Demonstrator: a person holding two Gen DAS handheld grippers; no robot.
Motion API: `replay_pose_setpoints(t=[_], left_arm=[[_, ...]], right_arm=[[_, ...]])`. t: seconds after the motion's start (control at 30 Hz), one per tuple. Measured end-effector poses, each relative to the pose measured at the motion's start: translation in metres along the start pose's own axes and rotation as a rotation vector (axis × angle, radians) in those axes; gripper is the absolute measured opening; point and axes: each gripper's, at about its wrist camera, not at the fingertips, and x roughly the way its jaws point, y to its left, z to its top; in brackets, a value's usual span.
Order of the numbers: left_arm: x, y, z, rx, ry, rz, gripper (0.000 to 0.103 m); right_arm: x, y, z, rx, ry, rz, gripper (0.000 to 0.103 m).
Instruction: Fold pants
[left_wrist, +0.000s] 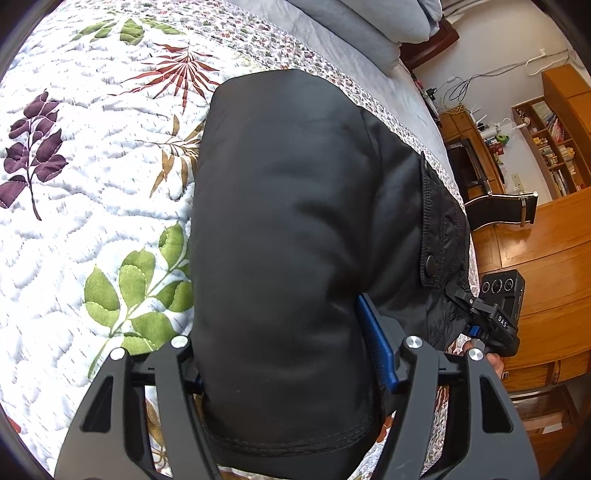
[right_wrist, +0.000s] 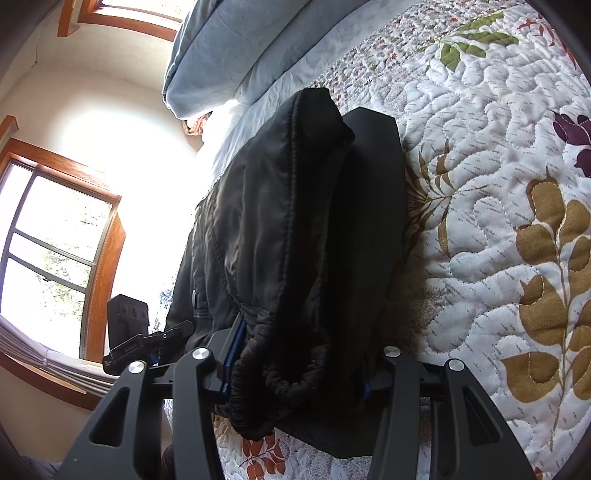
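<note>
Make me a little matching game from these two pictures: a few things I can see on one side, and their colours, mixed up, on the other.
Things:
1. pants
2. quilt
3. pillow
4. window frame

Colours:
A. wooden brown
B. black
C. pale blue-grey
D. white with coloured leaves

Pairs: 1-B, 2-D, 3-C, 4-A

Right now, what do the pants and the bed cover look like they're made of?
Pants: black, smooth woven synthetic, probably nylon or polyester; faint sheen, soft puffy folds, stitched hem, snap on the pocket flap. Bed cover: quilted fabric, likely cotton; matte white ground, wavy stitch lines raising puffed ridges, printed or appliquéd leaves.
</note>
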Motion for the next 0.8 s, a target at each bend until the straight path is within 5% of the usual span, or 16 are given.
replay_pose_setpoints(t=[0.1, 0.27, 0.33, 0.4, 0.6, 0.8], left_arm=[[-0.002, 0.003, 0.0, -0.015, -0.003, -0.015, 0.061], [-0.012, 0.011, -0.002, -0.05, -0.005, -0.04, 0.057], [-0.017, 0.016, -0.004, -0.082, 0.001, -0.023, 0.07], [-0.029, 0.021, -0.007, -0.117, -0.038, 0.035, 0.093], [-0.068, 0.025, -0.016, -0.119, -0.114, 0.078, 0.095], [-0.098, -0.004, -0.047, 0.036, -0.188, 0.252, 0.095]], right_arm=[[0.0, 0.001, 0.0, 0.006, -0.003, -0.009, 0.051], [-0.009, 0.002, -0.003, 0.034, -0.017, -0.021, 0.075], [-0.018, 0.0, -0.007, 0.05, -0.028, -0.028, 0.082], [-0.029, -0.001, -0.011, 0.051, -0.035, -0.033, 0.082], [-0.064, 0.011, -0.029, 0.015, -0.092, -0.112, 0.082], [-0.094, 0.08, -0.062, -0.182, -0.203, -0.304, 0.082]])
